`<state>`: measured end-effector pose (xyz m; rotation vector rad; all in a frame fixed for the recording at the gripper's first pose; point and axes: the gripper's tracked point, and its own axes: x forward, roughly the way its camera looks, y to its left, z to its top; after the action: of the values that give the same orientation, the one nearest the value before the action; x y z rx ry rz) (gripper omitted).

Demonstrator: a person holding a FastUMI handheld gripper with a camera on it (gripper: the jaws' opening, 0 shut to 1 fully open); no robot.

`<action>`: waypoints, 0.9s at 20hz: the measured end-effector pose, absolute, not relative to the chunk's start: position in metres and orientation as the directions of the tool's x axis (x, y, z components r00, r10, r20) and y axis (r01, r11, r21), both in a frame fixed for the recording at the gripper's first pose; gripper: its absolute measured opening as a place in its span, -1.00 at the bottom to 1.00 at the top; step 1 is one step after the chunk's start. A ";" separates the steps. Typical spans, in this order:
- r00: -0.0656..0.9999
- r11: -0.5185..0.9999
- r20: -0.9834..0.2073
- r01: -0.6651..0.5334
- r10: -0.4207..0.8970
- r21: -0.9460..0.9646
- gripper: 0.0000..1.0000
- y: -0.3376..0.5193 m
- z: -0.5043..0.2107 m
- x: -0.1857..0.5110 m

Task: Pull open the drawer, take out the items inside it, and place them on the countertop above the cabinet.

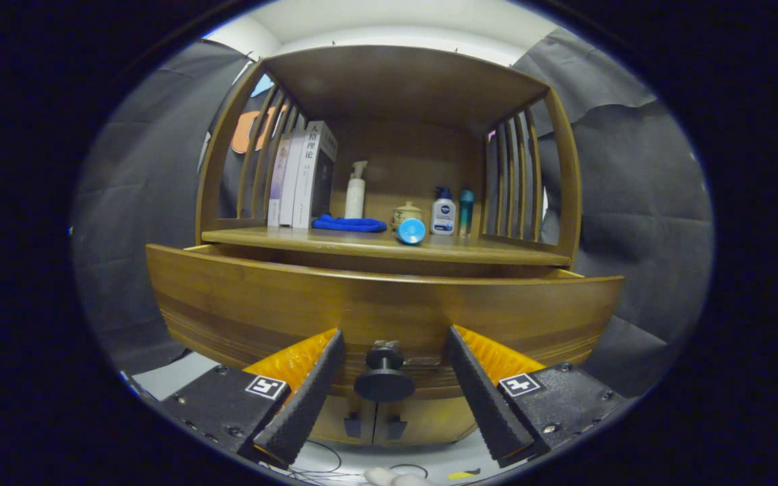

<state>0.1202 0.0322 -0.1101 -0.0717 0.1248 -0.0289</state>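
Drawer [375, 300] stands partly drawn out from under the tabletop [389, 246] of the cabinet, its dark round knob [383, 378] jutting toward the tool [389, 398] – a sensible pull point. Tool fingers are spread either side of the knob without touching it, so nothing is pinched. Up on the tabletop wait books [304, 175], a blue cloth [348, 224] and bottles [443, 212] – room likely remains at the front edge for whatever comes out

Tongs [389, 341] spread wide, drawer [375, 304] knob [383, 378] between, untouched.
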 end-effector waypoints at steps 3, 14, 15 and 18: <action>0.991 0.997 -0.129 0.022 -0.031 -0.074 0.99 0.033 -0.109 0.136; 0.989 0.997 -0.145 0.024 -0.035 -0.075 0.99 0.033 -0.108 0.179; 0.988 0.997 -0.152 0.023 -0.034 -0.074 0.99 0.033 -0.108 0.178; 0.985 0.997 -0.172 0.018 -0.031 -0.076 0.99 0.033 -0.107 0.173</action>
<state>0.1734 0.0328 -0.1070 -0.0740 0.1740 -0.0245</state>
